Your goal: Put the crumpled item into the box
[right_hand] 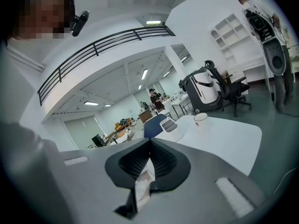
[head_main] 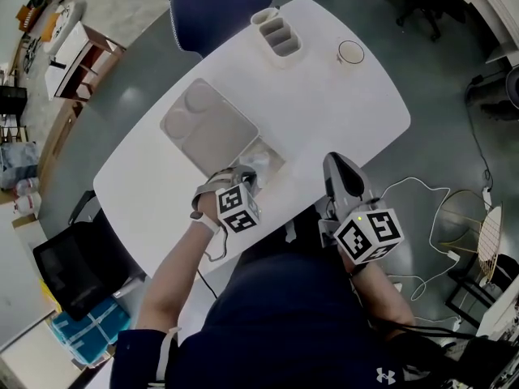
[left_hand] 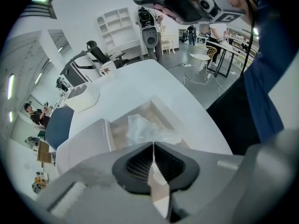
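A crumpled clear plastic item (head_main: pixel 258 162) (left_hand: pixel 140 126) lies inside the shallow beige box (head_main: pixel 278 151) (left_hand: pixel 164 112), whose lid (head_main: pixel 209 121) (left_hand: pixel 86 141) lies flat beside it on the white table (head_main: pixel 340 104). My left gripper (head_main: pixel 247 175) (left_hand: pixel 153 146) hovers at the box's near edge, just short of the plastic, shut with nothing between its jaws. Further right, at the table's near edge, my right gripper (head_main: pixel 337 167) (right_hand: pixel 150 143) is raised and points across the table, shut and empty.
A white desk organiser (head_main: pixel 278 32) (right_hand: pixel 170 124) and a white cup (head_main: pixel 350 52) (right_hand: pixel 201 118) stand at the table's far end. A blue chair (head_main: pixel 217 2) is behind them. Cables (head_main: pixel 422 217) trail on the floor to the right.
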Motion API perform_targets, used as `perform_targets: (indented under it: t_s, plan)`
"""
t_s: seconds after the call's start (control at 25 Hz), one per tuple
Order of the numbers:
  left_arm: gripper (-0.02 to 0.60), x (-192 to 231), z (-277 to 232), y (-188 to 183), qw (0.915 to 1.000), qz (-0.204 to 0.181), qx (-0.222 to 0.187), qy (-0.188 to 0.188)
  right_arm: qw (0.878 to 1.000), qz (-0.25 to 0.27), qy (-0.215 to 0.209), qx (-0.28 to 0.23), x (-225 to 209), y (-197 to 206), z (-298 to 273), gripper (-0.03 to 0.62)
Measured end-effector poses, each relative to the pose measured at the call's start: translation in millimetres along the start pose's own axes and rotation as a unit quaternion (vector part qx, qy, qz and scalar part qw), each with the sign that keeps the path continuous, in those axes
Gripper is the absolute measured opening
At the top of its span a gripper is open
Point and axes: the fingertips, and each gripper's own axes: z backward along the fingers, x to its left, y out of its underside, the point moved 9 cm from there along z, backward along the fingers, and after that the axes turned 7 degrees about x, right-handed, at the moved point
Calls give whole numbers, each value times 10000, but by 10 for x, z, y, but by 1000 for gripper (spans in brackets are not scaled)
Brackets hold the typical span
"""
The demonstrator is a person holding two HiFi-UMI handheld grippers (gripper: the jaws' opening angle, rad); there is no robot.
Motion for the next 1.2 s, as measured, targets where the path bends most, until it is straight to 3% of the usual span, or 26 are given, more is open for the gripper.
perform_targets:
  t_s: [0.24, 0.6, 0.88, 1.2]
  plan:
    - [12, 31, -125, 36, 9974, 671, 179, 214, 10000, -37, 15, 48, -52, 15, -9, 2]
    - [23, 42, -211, 13, 9952, 954, 232, 31, 9999, 8, -30, 146, -42, 33, -52, 2]
    - [107, 40, -119, 26, 9901, 1406, -38, 32, 9997, 77, -156, 182, 16, 12, -72, 2]
    - [107, 118, 213, 143, 9746, 2140, -580, -320, 9987, 189, -378, 293, 151, 60, -89, 2]
